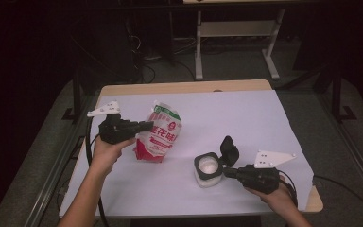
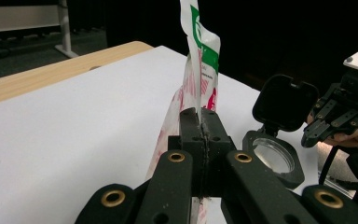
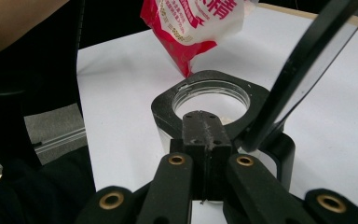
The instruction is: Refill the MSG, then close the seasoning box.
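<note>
A red, white and green bag (image 1: 163,132) stands upright on the white sheet (image 1: 246,118) left of centre. My left gripper (image 1: 149,126) is shut on the bag's left edge; in the left gripper view the bag (image 2: 200,70) rises from between the closed jaws of my left gripper (image 2: 199,119). To the right stands a clear jar (image 1: 208,170) holding white powder, its black flip lid (image 1: 229,150) open and upright. My right gripper (image 1: 226,172) is shut, its tips against the jar's black collar (image 3: 209,93) beside the lid (image 3: 307,70). I cannot tell whether it pinches the collar.
The table's wooden edge (image 1: 184,86) shows past the sheet at the back. A white frame (image 1: 236,28) and cables stand on the dark floor beyond. The sheet's far half lies bare. A metal rail (image 1: 52,175) runs along the table's left side.
</note>
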The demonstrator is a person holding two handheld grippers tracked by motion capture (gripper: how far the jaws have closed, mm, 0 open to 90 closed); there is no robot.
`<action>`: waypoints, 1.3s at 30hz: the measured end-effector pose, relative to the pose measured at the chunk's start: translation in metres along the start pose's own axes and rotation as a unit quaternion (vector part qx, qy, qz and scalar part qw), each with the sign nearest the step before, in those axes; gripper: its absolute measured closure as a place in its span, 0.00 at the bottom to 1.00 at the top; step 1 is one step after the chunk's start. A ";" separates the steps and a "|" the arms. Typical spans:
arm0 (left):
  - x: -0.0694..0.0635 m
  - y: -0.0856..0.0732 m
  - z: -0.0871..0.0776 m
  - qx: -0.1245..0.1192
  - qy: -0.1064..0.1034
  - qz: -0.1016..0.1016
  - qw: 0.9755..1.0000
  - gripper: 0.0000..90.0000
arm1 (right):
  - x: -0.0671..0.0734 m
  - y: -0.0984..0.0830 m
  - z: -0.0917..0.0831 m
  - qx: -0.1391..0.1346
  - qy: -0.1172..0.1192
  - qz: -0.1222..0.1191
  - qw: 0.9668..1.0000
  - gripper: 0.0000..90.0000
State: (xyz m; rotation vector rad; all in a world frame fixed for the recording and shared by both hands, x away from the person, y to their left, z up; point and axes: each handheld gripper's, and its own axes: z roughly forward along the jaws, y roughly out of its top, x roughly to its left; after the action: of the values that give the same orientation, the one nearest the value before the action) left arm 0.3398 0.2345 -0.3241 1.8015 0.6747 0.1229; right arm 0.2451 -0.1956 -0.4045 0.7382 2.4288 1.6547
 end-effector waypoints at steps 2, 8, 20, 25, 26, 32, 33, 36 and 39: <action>0.001 -0.004 -0.007 -0.005 0.002 -0.003 1.000 1.00 | 0.000 -0.003 -0.003 0.000 0.001 0.000 1.000 1.00; 0.002 -0.013 -0.020 -0.012 0.006 -0.003 1.000 1.00 | 0.000 -0.008 -0.008 0.007 0.002 0.001 1.000 1.00; 0.004 -0.033 -0.045 -0.017 0.021 -0.004 1.000 1.00 | -0.015 -0.015 -0.028 -0.003 -0.042 0.004 0.999 1.00; 0.007 -0.044 -0.057 -0.006 0.043 0.000 0.999 1.00 | -0.027 -0.014 -0.030 -0.008 -0.070 0.012 0.997 1.00; 0.007 -0.044 -0.057 -0.006 0.043 0.000 0.999 1.00 | -0.027 -0.014 -0.030 -0.008 -0.070 0.012 0.997 1.00; 0.011 -0.056 -0.067 -0.005 0.057 -0.004 0.998 1.00 | -0.038 -0.011 -0.029 -0.010 -0.094 0.023 0.995 1.00; 0.012 -0.059 -0.069 0.001 0.065 -0.002 0.998 1.00 | -0.040 -0.009 -0.027 -0.010 -0.097 0.024 0.995 1.00; 0.015 -0.066 -0.072 0.011 0.076 -0.001 0.997 1.00 | -0.042 -0.005 -0.023 -0.009 -0.100 0.023 0.995 1.00; 0.016 -0.073 -0.074 0.015 0.071 0.001 0.997 1.00 | -0.045 -0.001 -0.017 -0.010 -0.104 0.018 0.994 1.00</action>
State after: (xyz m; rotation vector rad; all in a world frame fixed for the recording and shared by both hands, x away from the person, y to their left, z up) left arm 0.2948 0.3182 -0.3689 1.8346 0.7793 0.2450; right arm 0.2781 -0.2306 -0.4061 0.9062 2.2648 1.5273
